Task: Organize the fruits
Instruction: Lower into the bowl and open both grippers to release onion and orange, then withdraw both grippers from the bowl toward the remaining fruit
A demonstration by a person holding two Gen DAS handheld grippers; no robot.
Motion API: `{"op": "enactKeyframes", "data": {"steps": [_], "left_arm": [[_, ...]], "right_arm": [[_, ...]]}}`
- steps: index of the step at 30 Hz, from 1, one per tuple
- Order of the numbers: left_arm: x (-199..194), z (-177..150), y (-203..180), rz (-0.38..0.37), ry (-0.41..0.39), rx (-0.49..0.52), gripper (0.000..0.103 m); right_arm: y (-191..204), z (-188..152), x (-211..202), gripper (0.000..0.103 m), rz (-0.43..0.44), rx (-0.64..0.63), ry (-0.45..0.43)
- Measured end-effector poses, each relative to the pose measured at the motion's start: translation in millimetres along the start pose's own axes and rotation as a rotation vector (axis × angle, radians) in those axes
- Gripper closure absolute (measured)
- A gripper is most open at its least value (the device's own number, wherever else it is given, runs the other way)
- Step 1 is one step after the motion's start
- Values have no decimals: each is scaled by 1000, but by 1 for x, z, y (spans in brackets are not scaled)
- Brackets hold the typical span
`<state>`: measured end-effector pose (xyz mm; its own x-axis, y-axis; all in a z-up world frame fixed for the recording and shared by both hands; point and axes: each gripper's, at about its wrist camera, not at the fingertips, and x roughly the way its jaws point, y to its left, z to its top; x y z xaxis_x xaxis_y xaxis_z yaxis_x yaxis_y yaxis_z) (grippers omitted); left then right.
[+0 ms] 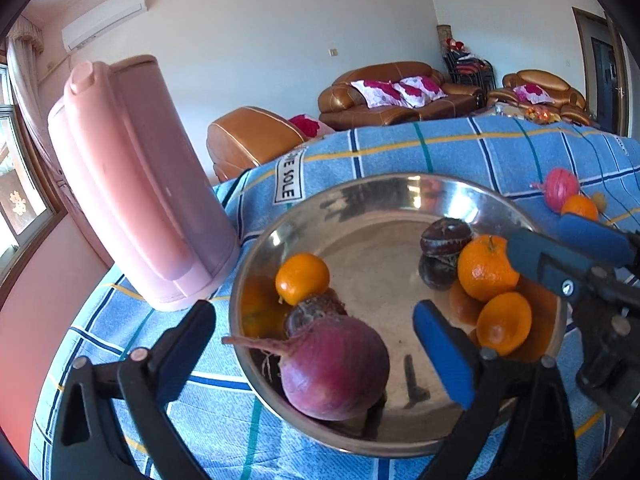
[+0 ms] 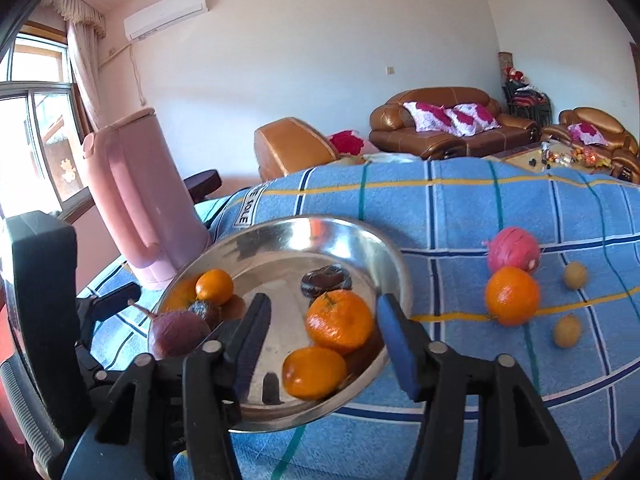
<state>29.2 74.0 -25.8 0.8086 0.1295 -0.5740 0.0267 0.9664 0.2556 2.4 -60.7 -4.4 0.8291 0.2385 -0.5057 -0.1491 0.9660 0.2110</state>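
The onion (image 1: 334,368) hides part of a dark fruit (image 1: 312,312) behind it (kind unclear); sweets on the far table (image 2: 568,158) are too small to identify.

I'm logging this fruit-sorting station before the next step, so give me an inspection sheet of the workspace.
Surface: blue plaid cloth covering the table.
Job's things: steel bowl holding three oranges, a red onion and dark fruits; on the cloth outside it, an orange, a pink onion and two small yellowish fruits.
Clutter: pink jug standing beside the bowl.
Grippers: left gripper open over the bowl, around nothing; right gripper open, jaws either side of the oranges at the bowl's near rim.
Cables: nothing seen.
Surroundings: brown sofas, air conditioner, window.
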Motion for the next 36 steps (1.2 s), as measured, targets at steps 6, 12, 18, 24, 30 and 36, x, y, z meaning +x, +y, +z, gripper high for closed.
{"op": "enactKeyframes", "data": {"steps": [6,12,18,24,30,36], "left_arm": [[-1,3,2,-3,-4,-24,0],[-15,5,13,-22,-61,-101,0],[-21,5,26,-19,-87,-179,0],[-17,-3,32,22,-69,-241,0],[-19,-6,29,42,-88,-242,0],[-30,-5,19,61,-138,-206,0]], "right_arm": [[-13,7,-22,27,-147,-9,-135],[-27,11,-25,26,-272,11,-175],[-26,11,-23,26,-325,-18,-174],[-22,10,-23,26,-310,-34,-175],[-25,8,-21,26,-284,-30,-150],[-37,6,-23,26,-266,4,-121]]}}
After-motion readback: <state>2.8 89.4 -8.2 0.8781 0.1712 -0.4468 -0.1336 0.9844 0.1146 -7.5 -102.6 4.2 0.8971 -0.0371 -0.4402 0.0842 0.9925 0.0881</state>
